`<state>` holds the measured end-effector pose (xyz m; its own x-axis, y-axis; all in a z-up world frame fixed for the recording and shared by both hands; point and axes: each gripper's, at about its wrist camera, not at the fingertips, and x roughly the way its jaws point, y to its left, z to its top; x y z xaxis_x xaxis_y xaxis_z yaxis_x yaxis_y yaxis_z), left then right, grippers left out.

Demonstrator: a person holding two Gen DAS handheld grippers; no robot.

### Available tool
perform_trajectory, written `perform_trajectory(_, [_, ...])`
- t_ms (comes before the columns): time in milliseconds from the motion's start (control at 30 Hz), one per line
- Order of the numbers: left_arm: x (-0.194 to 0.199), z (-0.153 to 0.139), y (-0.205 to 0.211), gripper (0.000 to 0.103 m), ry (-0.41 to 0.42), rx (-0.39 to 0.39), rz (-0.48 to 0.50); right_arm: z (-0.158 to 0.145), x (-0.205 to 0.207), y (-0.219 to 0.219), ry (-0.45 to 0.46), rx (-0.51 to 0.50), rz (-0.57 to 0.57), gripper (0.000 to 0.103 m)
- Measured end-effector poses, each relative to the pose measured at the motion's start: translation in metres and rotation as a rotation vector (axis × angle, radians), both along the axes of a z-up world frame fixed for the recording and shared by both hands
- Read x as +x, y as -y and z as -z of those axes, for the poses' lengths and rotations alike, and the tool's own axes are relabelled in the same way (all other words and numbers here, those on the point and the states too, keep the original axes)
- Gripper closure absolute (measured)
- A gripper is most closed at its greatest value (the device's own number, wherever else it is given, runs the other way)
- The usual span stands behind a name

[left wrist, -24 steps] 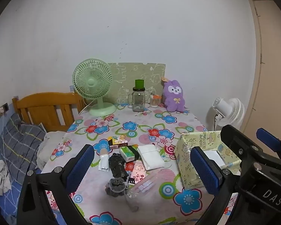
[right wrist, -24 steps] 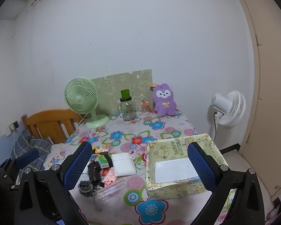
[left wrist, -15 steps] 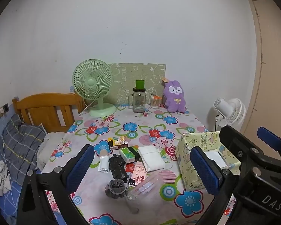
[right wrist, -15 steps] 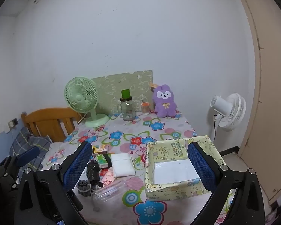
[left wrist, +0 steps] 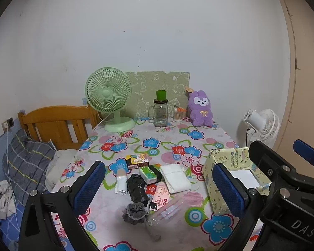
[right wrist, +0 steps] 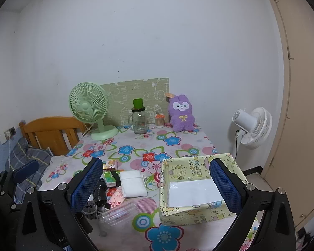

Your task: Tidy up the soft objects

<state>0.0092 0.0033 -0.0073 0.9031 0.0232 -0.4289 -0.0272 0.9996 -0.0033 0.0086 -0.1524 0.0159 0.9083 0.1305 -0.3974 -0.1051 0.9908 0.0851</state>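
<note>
While my left claw (left wrist: 157, 188) and right claw (right wrist: 157, 185) hang wide open over the table (left wrist: 167, 133), holding nothing, the white soft pack (left wrist: 174, 178) lies beside the yellow box (right wrist: 190, 190).

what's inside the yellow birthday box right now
The open yellow cartoon-print paper box holds only a flat white sheet on its floor. The near wall hides a strip of the floor, and a blue tong pad covers the right corner.

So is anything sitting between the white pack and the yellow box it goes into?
Nothing visible. The white pack lies just left of the yellow box, with only bare floral tablecloth between them; the box's near wall must be cleared.
</note>
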Motion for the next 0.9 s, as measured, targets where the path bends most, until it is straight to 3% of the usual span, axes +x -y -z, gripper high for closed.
perform_trajectory(900, [0.0066, 0.0003, -0.0003, 0.001, -0.021, -0.025, 0.02, 0.0023, 0.0018, -0.0014, -0.022, 0.021, -0.008, 0.0])
